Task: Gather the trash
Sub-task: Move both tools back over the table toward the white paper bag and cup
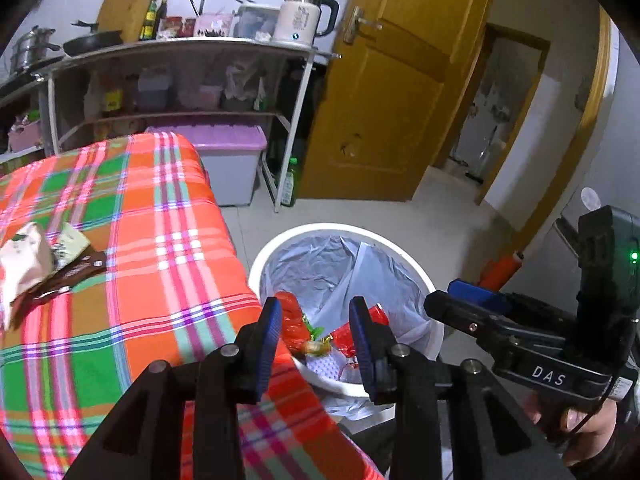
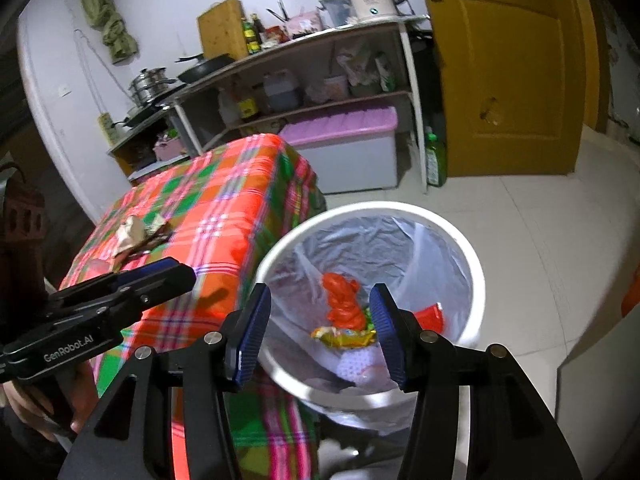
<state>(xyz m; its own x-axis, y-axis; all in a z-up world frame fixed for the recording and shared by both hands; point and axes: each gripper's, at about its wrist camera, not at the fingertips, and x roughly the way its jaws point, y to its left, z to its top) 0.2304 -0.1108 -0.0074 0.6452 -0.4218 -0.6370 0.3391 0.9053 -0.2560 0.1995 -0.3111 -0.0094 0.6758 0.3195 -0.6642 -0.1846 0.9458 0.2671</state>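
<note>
A white trash bin [image 1: 276,246] [image 2: 474,256] with a clear liner stands on the floor beside the plaid-covered table [image 1: 132,240] [image 2: 224,208]. Inside lie a red bag [image 2: 342,300] [image 1: 294,320], a yellow wrapper [image 2: 344,336] and a red packet [image 2: 432,316]. Crumpled wrappers [image 1: 36,260] [image 2: 136,236] lie on the table's far left. My left gripper [image 1: 314,332] is open and empty above the table's edge and the bin. My right gripper [image 2: 320,320] is open and empty over the bin. Each gripper also shows in the other's view, the right [image 1: 452,304] and the left [image 2: 176,272].
A metal shelf rack [image 1: 192,80] [image 2: 304,80] with pans, bottles and a kettle [image 1: 304,16] stands behind the table. A purple-lidded storage box [image 1: 232,160] [image 2: 352,148] and a green bottle [image 1: 290,182] [image 2: 436,160] sit on the floor. A yellow door [image 1: 392,80] stands open.
</note>
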